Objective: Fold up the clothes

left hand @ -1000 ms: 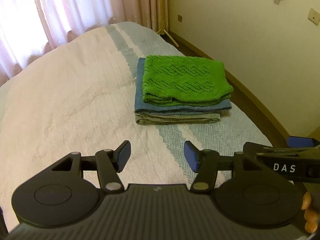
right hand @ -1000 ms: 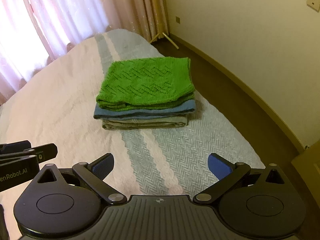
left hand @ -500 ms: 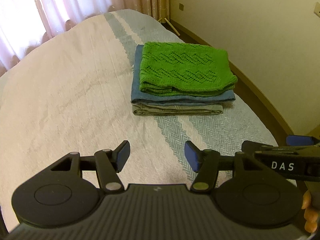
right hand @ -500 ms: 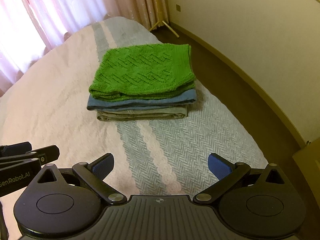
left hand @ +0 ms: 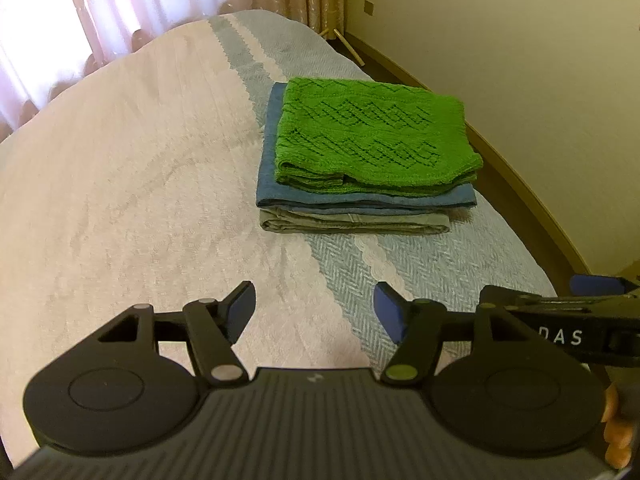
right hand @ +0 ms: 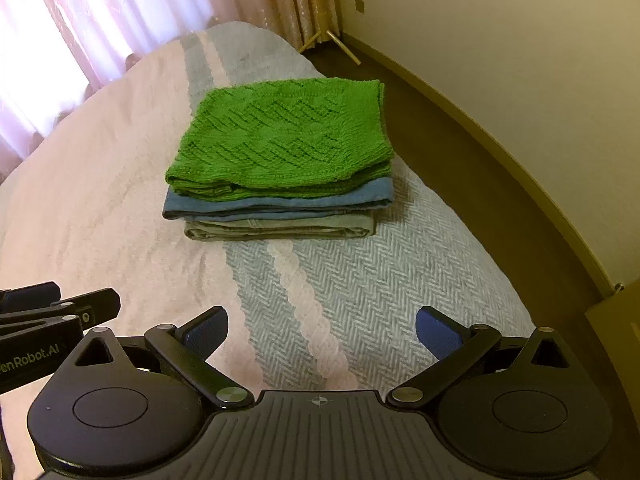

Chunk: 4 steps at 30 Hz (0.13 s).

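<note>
A stack of folded clothes lies on the bed: a green knitted piece (left hand: 372, 140) (right hand: 284, 140) on top, a blue piece (left hand: 360, 198) (right hand: 276, 202) under it and a grey-green piece (left hand: 352, 222) (right hand: 280, 228) at the bottom. My left gripper (left hand: 314, 312) hovers over the bedspread in front of the stack, its jaws opening with nothing between them. My right gripper (right hand: 322, 328) hangs beside it, open wide and empty. Each gripper shows at the edge of the other's view.
The bed (left hand: 120, 200) has a pink cover with a grey herringbone band (right hand: 380, 288). Its right edge drops to a dark floor (right hand: 460, 168) along a cream wall. Pink curtains (left hand: 140, 8) hang behind the bed. A hand's fingertips (left hand: 618, 432) show at the lower right.
Both grippers have come closer to the folded stack and lower over the bed. The left gripper's jaws stand slightly wider than before.
</note>
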Tool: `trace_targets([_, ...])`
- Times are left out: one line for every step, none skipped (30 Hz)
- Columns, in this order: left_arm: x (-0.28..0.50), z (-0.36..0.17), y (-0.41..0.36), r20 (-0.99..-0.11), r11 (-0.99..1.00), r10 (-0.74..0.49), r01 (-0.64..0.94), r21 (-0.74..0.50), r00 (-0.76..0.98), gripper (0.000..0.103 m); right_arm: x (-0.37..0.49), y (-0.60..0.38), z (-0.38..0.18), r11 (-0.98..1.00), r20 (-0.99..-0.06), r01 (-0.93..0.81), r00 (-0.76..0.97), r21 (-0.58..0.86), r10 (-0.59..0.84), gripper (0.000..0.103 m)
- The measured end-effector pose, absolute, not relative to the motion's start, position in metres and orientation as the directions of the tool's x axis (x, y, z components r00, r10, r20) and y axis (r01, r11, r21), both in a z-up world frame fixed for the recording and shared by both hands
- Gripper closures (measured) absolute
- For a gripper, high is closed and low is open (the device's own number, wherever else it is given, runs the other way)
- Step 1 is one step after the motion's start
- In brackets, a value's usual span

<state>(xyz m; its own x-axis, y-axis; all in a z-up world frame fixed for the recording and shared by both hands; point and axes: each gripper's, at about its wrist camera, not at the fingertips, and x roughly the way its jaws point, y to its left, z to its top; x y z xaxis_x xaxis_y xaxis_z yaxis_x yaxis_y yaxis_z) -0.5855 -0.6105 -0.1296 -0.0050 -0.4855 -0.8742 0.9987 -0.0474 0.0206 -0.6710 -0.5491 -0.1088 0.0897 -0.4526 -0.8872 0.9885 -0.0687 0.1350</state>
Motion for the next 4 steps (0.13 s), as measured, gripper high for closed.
trace_targets([-0.5852,-0.1302,-0.6117,-0.874,-0.041,-0.487,0.999,0.018,-0.004,0.039,-0.6712,-0.5510,-0.1096,-0.067,-0.888,0.989,0.091,0.135,-0.451,0.001])
trace_targets([-0.5849,-0.1307,-0.6129,-0.873,-0.036,-0.488,0.999,0.016,-0.004,0.039,-0.6715,-0.5526,-0.1105,-0.066,-0.889,0.989,0.092,0.135,-0.449,0.001])
trace_targets([-0.5850,-0.1308,-0.6139,-0.871,-0.034,-0.492,0.999,0.016,-0.002,0.039,-0.6717,-0.5540,-0.1115,-0.064,-0.889,0.989,0.093,0.136,-0.447,0.001])
trace_targets([-0.5853,-0.1308,-0.6148,-0.869,-0.034,-0.495,0.999,0.019,0.000,0.039,-0.6719,-0.5555,-0.1124,-0.063,-0.890,0.989,0.094,0.136,-0.446,0.001])
